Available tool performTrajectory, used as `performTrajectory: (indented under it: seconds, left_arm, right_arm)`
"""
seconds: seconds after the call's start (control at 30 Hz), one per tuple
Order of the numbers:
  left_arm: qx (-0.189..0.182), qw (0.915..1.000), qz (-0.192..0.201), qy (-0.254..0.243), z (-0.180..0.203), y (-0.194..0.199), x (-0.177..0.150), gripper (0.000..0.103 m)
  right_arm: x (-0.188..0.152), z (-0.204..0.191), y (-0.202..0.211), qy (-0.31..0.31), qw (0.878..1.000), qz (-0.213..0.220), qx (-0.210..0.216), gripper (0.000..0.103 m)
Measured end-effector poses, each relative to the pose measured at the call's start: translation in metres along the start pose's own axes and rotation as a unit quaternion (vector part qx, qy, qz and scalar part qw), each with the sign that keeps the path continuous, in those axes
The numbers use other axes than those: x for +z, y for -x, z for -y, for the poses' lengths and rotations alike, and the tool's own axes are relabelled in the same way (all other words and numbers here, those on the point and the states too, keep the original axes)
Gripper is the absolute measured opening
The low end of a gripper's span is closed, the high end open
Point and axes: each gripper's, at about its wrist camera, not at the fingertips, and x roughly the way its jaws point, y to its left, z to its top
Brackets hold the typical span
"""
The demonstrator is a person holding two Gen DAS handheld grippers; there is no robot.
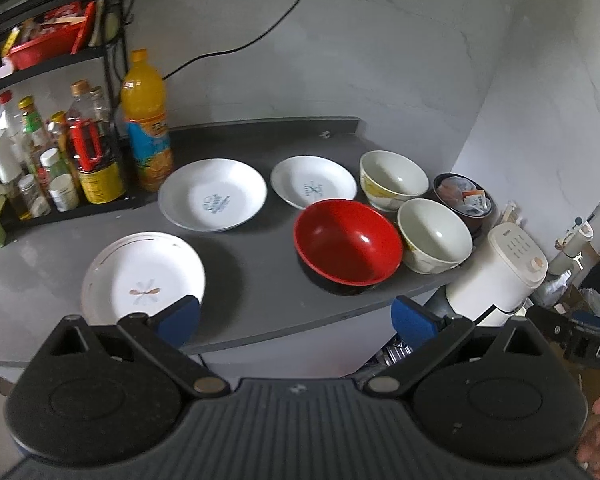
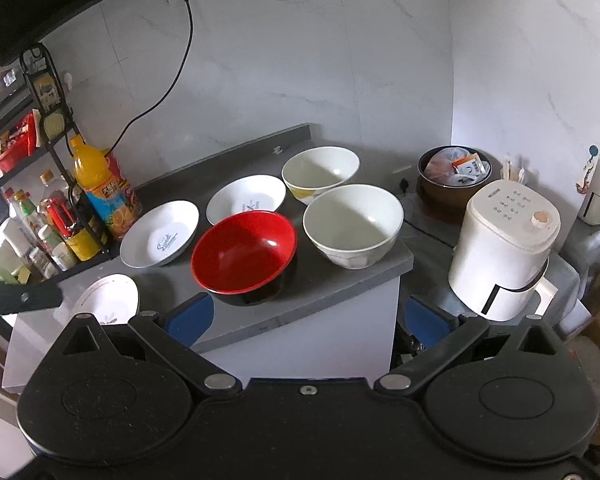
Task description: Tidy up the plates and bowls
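Sitting near the front edge of the grey tabletop [image 1: 252, 280], the red bowl [image 1: 347, 242] is empty and upright. Just right of it stands 1 empty white bowl [image 1: 435, 236], and a 2nd empty white bowl [image 1: 393, 180] stands behind that one. Behind the red bowl lies a shallow white plate [image 1: 313, 187] with a blue mark. A larger plate with blue script [image 1: 212, 195] lies to its left, and a gold-trimmed plate [image 1: 143, 276] sits at the front left; all 3 hold nothing.

Both grippers hover before the tabletop edge, touching nothing. The left gripper [image 1: 296, 318] has its blue fingers [image 1: 180, 316] spread wide, and so does the right gripper [image 2: 307, 318].

Off the right end, a dark bowl [image 2: 454, 178] holds packets and a plastic-wrapped item, beside a white appliance [image 2: 504, 250]. At the left stand an orange juice bottle [image 1: 147, 120] and a rack of condiment bottles [image 1: 52, 152].
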Motion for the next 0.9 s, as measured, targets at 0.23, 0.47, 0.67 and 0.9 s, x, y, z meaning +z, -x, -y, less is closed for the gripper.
performTrajectory:
  seconds: [0.23, 0.47, 0.67, 0.9]
  left_arm:
    - [-0.019, 0.9997, -0.012, -0.012, 0.018, -0.038, 0.014, 0.101]
    - [-0.051, 0.9975, -0.031, -0.038, 0.032, -0.098, 0.045, 0.1]
    - [-0.094, 0.9907, -0.042, -0.088, 0.054, -0.154, 0.081, 0.095]
    - [-0.129, 0.979, -0.07, -0.141, 0.084, -0.217, 0.113, 0.088]
  right_arm:
    - [0.006, 0.013, -0.019, -0.027, 0.999, -0.018, -0.013, 0.103]
    - [0.021, 0.023, -0.049, -0.045, 0.998, -0.005, -0.036, 0.103]
    - [0.036, 0.034, -0.084, -0.073, 0.996, -0.007, -0.052, 0.091]
    - [0.044, 0.05, -0.121, -0.123, 0.989, -0.02, -0.083, 0.078]
